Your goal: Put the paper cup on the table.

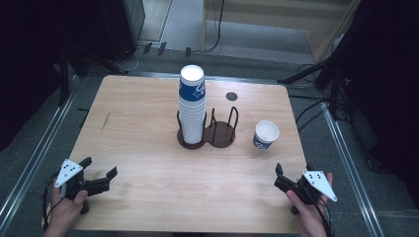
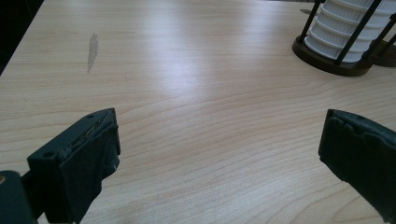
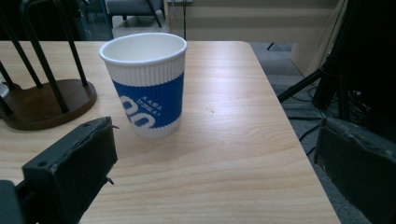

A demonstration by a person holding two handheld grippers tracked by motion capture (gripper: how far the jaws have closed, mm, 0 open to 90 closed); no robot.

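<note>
Here the worktop (image 1: 148,148) carries one dark rack (image 1: 207,136) with two round bays, one tall stack (image 1: 191,106) of ribbed white-and-blue cups in its left bay, and one loose cup (image 1: 266,135) standing upright to the right of the rack, apart from it; the right bay holds nothing; the stack's cups are too tightly nested to count.

Two hands come in from the bottom edge; the left hand (image 1: 66,207) holds the left tool (image 1: 101,174) low over the near left corner, jaws spread wide and gripping nothing, pointed toward the middle; the right hand (image 1: 309,210) holds the right tool (image 1: 278,177) at the near right, aimed up toward the loose cup, and each tool bears a grey three-cornered plate.

The left gripper view adds a grey smear (image 2: 92,51) on the wood and the stack's ribbed bottom (image 2: 345,32) behind the rack's bars; the right gripper view shows its jaws wide apart and empty, the cup (image 3: 145,84) between and beyond them, white lettering on its blue band, the rack's brown base (image 3: 42,105) at left, and the worktop's right edge with tripod legs (image 3: 322,74) on the floor beyond.
</note>
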